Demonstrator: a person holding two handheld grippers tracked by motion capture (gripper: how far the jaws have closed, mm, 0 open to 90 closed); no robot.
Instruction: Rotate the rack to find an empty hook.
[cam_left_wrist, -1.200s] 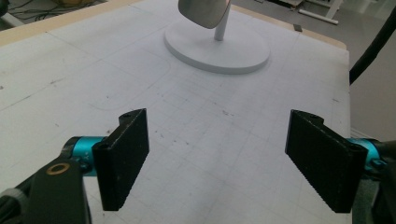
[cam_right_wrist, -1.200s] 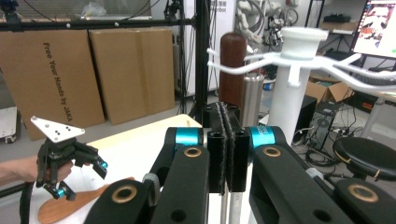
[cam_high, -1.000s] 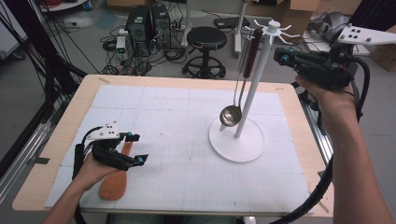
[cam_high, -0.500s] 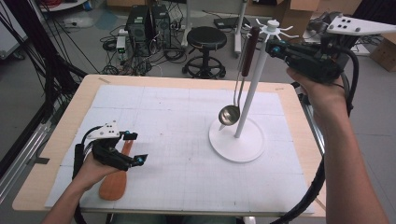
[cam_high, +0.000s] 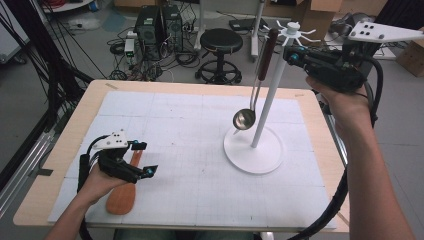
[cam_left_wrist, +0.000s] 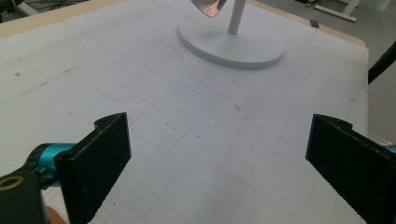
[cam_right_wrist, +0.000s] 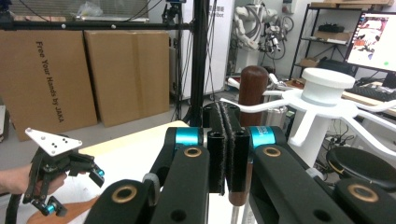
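The right claw (cam_high: 292, 56) is high beside the top of the rack (cam_high: 270, 100), jaws pressed together with nothing between them. The ladle (cam_high: 252, 90) hangs from a rack arm, its bowl just above the rack's round base. The left claw (cam_high: 142, 159) is well apart from the rack, low over the worktop (cam_high: 200, 125), jaws wide apart, above a wooden spatula (cam_high: 122, 195)

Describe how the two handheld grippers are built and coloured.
Both are black, with flat ribbed black jaws, teal collars and brass-coloured pivots. The left gripper carries a small white dotted plate; the right gripper carries a long grey dotted plate and trails a thick black cable.
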